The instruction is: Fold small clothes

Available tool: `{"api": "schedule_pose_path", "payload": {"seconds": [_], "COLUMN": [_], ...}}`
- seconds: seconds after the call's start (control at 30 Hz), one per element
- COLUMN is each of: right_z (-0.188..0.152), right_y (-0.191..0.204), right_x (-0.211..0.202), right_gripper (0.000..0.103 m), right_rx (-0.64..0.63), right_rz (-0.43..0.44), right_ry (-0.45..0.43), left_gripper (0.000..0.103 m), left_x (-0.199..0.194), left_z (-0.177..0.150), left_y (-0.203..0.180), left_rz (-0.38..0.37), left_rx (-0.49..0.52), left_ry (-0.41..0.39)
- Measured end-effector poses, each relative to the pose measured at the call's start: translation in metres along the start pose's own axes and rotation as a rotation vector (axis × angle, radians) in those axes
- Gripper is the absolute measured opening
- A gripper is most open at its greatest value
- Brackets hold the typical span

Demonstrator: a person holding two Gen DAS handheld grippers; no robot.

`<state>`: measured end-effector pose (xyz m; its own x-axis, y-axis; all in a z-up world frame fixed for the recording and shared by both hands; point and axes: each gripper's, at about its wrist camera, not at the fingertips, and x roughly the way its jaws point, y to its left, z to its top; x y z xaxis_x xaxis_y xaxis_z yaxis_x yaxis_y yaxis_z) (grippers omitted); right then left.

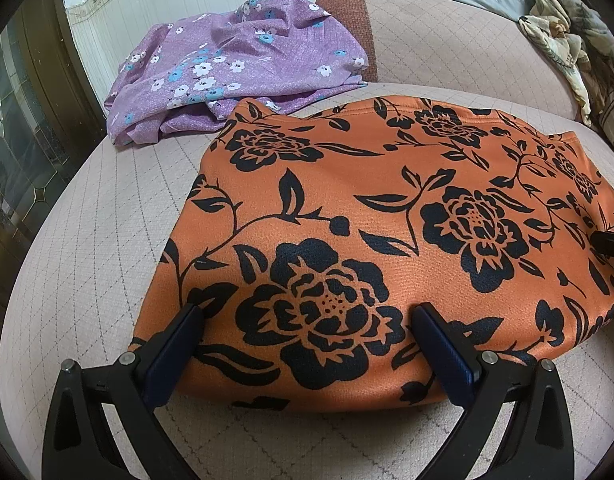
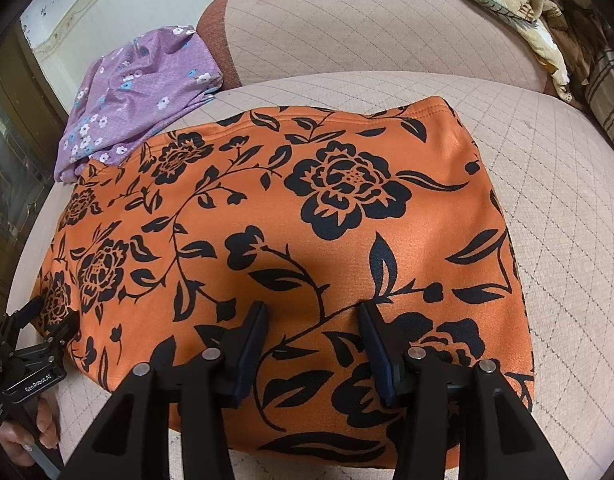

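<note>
The right wrist view alone shows the person's hand [image 2: 27, 432] at the lower left of the frame, gripping the handle of the left gripper [image 2: 53, 322], whose tips meet the left edge of the orange garment with black flower print [image 2: 307, 248]. In the left wrist view, only a black tip of the right gripper [image 1: 609, 243] shows at the right edge.

The orange garment [image 1: 387, 248] lies flat across the quilted beige sofa seat [image 1: 87, 240], filling mid-frame. A crumpled purple cloth with small white and blue flowers [image 1: 235, 64] lies touching its upper left corner; a cream patterned fabric [image 1: 559, 40] is bunched at the upper right.

The left gripper [image 1: 307, 316] has its jaws spread wide, fingers low over the garment's near edge. The right gripper [image 2: 313, 312] is likewise released, grasping nothing.
</note>
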<state>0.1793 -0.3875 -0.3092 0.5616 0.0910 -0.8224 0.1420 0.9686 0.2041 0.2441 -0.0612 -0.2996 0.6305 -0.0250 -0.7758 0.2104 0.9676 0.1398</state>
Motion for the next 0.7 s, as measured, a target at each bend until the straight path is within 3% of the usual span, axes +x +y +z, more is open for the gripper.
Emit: {"api": "schedule_pose_path", "payload": {"seconds": [0.7], "right_z": [-0.0020], "right_y": [-0.0023], "right_x": [-0.0048], "right_gripper": [0.053], "right_rx": [-0.026], "right_rz": [0.026], "right_ry": [-0.017], "left_gripper": [0.103], "left_x": [-0.0022], "left_z": [0.0045], "left_y": [0.0027], "left_rz": [-0.012], "left_rx": [-0.007], "left_ry": [-0.004]}}
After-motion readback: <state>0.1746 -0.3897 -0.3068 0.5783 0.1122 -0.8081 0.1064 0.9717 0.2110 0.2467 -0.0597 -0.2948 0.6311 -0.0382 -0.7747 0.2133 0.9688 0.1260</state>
